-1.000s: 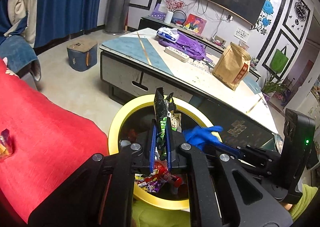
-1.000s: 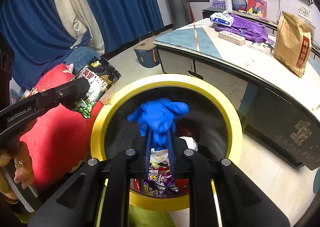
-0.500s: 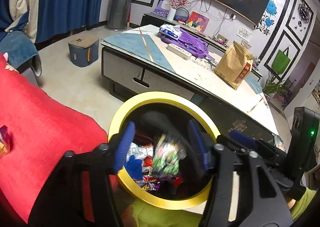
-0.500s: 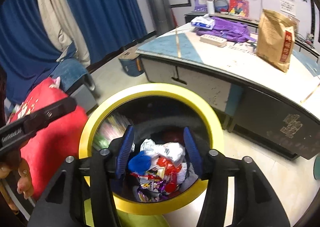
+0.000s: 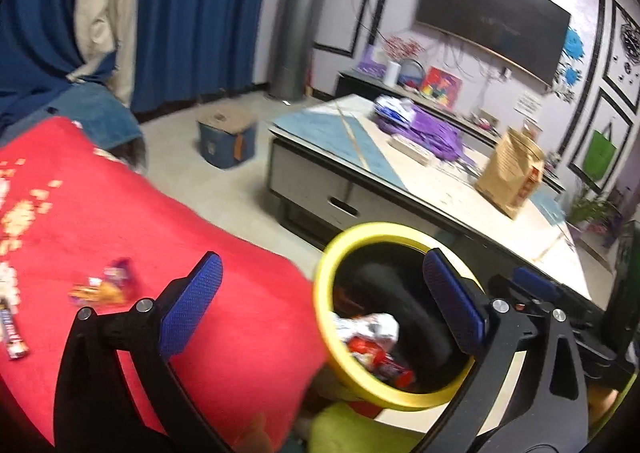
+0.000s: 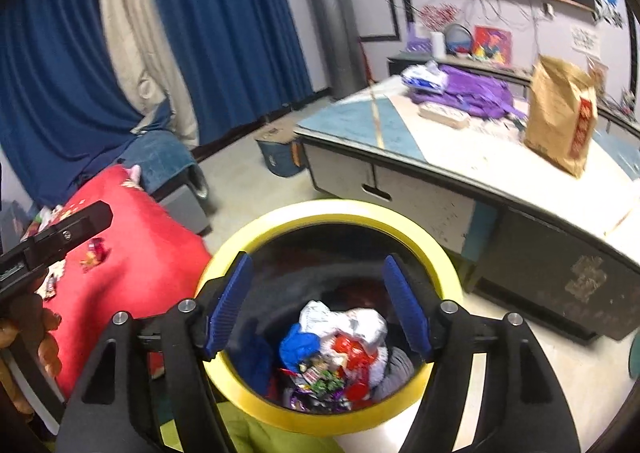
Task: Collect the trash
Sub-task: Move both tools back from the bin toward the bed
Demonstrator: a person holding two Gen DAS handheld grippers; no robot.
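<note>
A yellow-rimmed black trash bin stands on the floor, holding wrappers and a blue glove. My right gripper is open and empty right above the bin. My left gripper is open and empty, its left finger over the red cloth, its right finger over the bin. Small candy wrappers lie on the red cloth, left of the left gripper. A wrapped bar lies at the cloth's left edge. The left gripper also shows in the right wrist view.
A low coffee table stands behind the bin with a brown paper bag, a purple bag and a power strip. A blue stool sits on the floor. Blue curtains hang at the back.
Both grippers opened: the green snack bag and the blue glove dropped into the bin. The left gripper has swung left toward the red cloth.
</note>
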